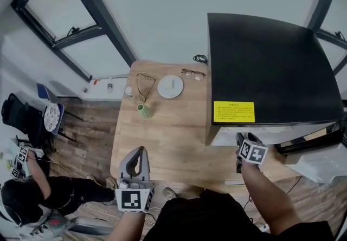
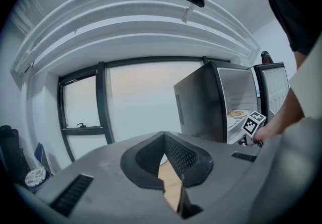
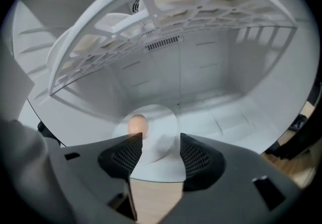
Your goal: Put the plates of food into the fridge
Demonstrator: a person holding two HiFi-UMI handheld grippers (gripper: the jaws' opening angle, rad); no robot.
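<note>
since the plate (image 3: 162,121) already sits in the fridge (image 3: 201,77), right tongs (image 3: 160,142) gape clear of it, left tongs (image 2: 163,135) closed, empty; next probably back out, fetch table's other plate (image 1: 170,86).

Inside the fridge (image 3: 216,77), the plate (image 3: 160,128) occupies the left side; the right side is free; rack (image 3: 166,21) limits headroom

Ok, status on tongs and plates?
Left tongs shut, empty. Right tongs open, off the plate of food set inside fridge. White plate on table. Nothing blocking.
</note>
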